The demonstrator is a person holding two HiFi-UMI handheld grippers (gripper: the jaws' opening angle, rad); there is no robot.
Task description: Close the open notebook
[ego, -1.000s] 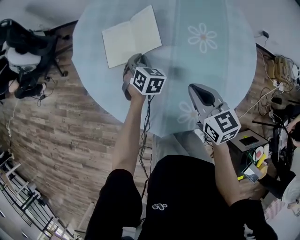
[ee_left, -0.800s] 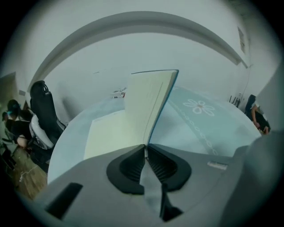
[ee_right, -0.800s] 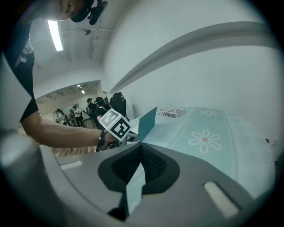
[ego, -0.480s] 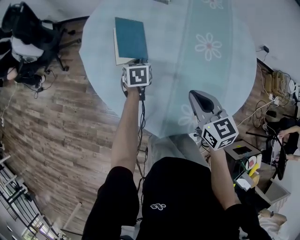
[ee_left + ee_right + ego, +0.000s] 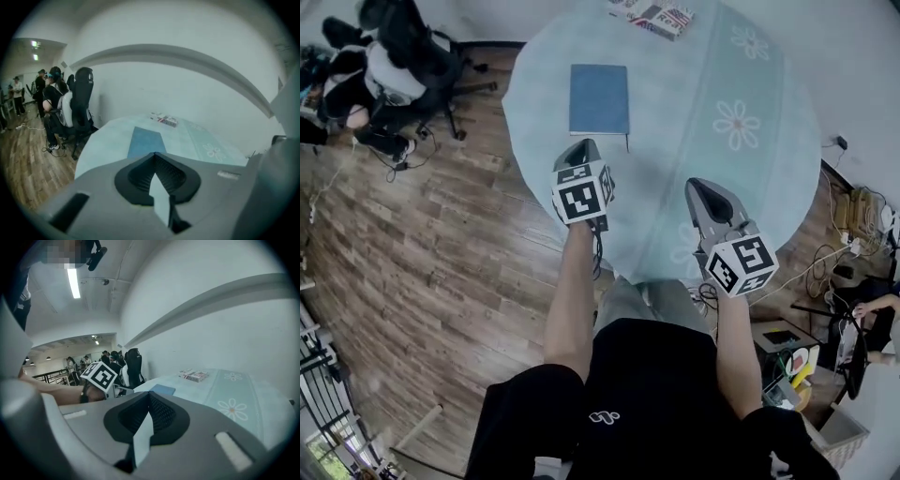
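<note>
The notebook (image 5: 599,98) is lying closed and flat on the round desk (image 5: 675,103), with its blue cover being shown upward. The desk is being covered by a pale blue cloth with white flowers (image 5: 739,123) printed to the right of the notebook. The left tool (image 5: 584,150) is being held in the air just on the near side of the notebook, apart from it and pointing toward it. In the left gripper view its jaws are being kept pressed together at the tips, with nothing between them. The right tool (image 5: 701,187) is being held well to the right of the notebook and nearer the person, over the desk's near edge. In the right gripper view its jaws are likewise being kept closed on nothing. A few printed packets (image 5: 654,14) are lying beyond the notebook at the desk's far edge. Left of the notebook, off the desk, a black office chair (image 5: 403,47) is being occupied on the wooden floor (image 5: 441,281).
</note>
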